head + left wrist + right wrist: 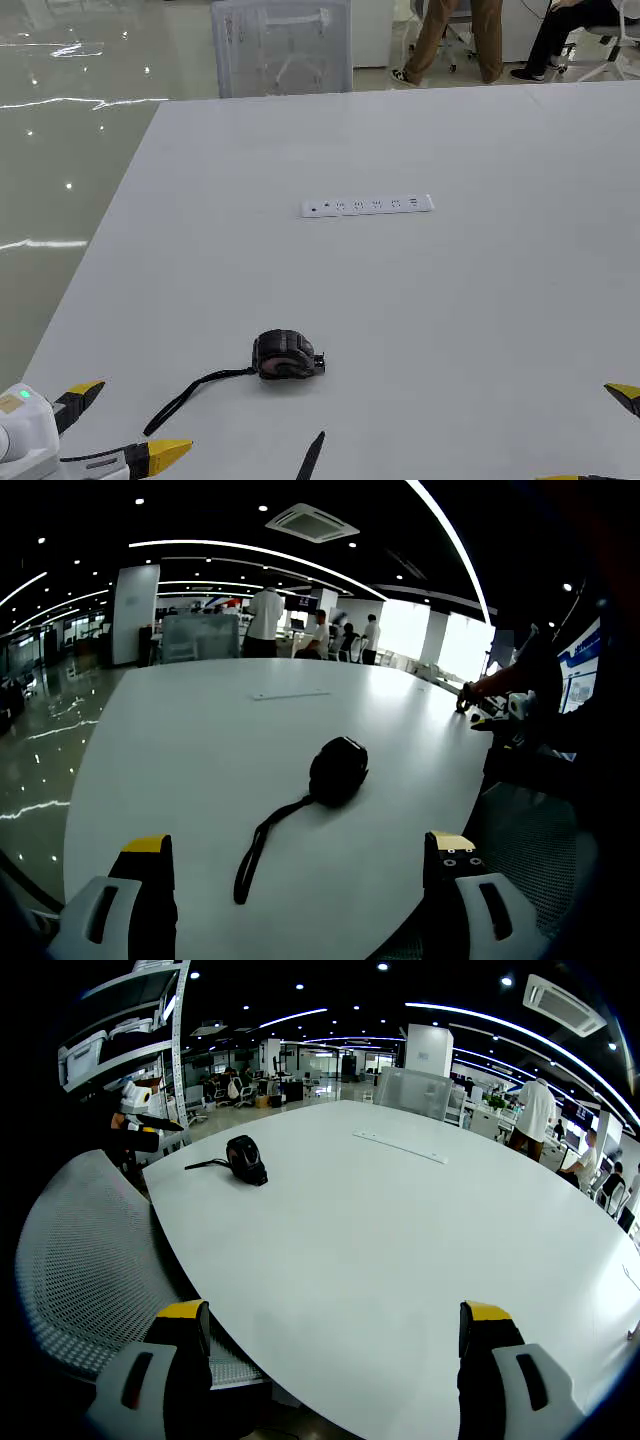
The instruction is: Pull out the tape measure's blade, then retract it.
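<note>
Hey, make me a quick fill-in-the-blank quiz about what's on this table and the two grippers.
1. The tape measure is ___ in colour.
2. Its strap trails toward the left gripper, whose jaws stand ___.
3. The right gripper holds ___.
4. The power strip is ___ in colour.
Missing words: black; open; nothing; white.
</note>
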### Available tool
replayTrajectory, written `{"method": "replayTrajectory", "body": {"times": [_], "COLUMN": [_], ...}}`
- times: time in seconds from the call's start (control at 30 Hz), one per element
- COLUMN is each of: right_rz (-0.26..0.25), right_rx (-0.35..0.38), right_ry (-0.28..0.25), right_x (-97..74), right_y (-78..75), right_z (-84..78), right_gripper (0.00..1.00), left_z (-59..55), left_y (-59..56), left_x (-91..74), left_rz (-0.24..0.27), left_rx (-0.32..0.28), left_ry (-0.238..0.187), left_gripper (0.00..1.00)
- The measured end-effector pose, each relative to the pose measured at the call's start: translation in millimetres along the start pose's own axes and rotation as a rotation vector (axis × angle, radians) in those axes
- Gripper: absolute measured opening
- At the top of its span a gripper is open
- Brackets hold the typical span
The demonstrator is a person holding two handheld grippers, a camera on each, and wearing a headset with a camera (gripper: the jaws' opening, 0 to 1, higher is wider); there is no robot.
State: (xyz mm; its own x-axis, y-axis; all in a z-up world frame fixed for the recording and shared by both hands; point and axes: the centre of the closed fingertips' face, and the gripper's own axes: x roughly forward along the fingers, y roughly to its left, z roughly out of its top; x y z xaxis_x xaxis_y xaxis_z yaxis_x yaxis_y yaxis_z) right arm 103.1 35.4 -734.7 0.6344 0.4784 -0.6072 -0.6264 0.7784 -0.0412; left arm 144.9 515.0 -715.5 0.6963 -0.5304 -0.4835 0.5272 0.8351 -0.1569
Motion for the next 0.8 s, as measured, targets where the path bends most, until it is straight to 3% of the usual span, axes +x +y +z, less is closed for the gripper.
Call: {"method": "replayTrajectory", "body": {"times": [0.07, 0.3, 0.37, 0.5, 0.6, 0.8], "right_rz": [0.004, 0.013, 0.032, 0.034, 0.036, 0.034], "right_rx": [0.009, -0.013, -0.026, -0.040, -0.042, -0.046], "right_ry": [0.021, -0.001, -0.029, -0.013, -0.001, 0.012], "right_x": [1.2, 3.0, 4.4, 8.6, 9.0, 7.0], "right_y": [-0.8, -2.9, 0.4, 0.6, -1.4, -2.6], "right_z": [-2.6, 7.2, 14.4, 14.9, 13.6, 11.4], "right_gripper": [1.00, 1.00, 1.00, 1.00, 1.00, 1.00], "left_z": [-0.6, 2.9, 4.2, 5.0, 8.5, 5.0], "left_y": [0.1, -2.3, -3.7, -5.3, -7.0, -5.7], "left_x": [0.6, 3.8, 3.9, 3.6, 3.6, 4.4], "left_rz": [0.007, -0.004, -0.012, -0.017, -0.028, -0.026], "left_rx": [0.011, 0.028, 0.030, 0.044, 0.050, 0.037], "left_ry": [0.004, -0.009, -0.015, -0.020, -0.048, -0.042], "left_gripper": [1.00, 1.00, 1.00, 1.00, 1.00, 1.00]}}
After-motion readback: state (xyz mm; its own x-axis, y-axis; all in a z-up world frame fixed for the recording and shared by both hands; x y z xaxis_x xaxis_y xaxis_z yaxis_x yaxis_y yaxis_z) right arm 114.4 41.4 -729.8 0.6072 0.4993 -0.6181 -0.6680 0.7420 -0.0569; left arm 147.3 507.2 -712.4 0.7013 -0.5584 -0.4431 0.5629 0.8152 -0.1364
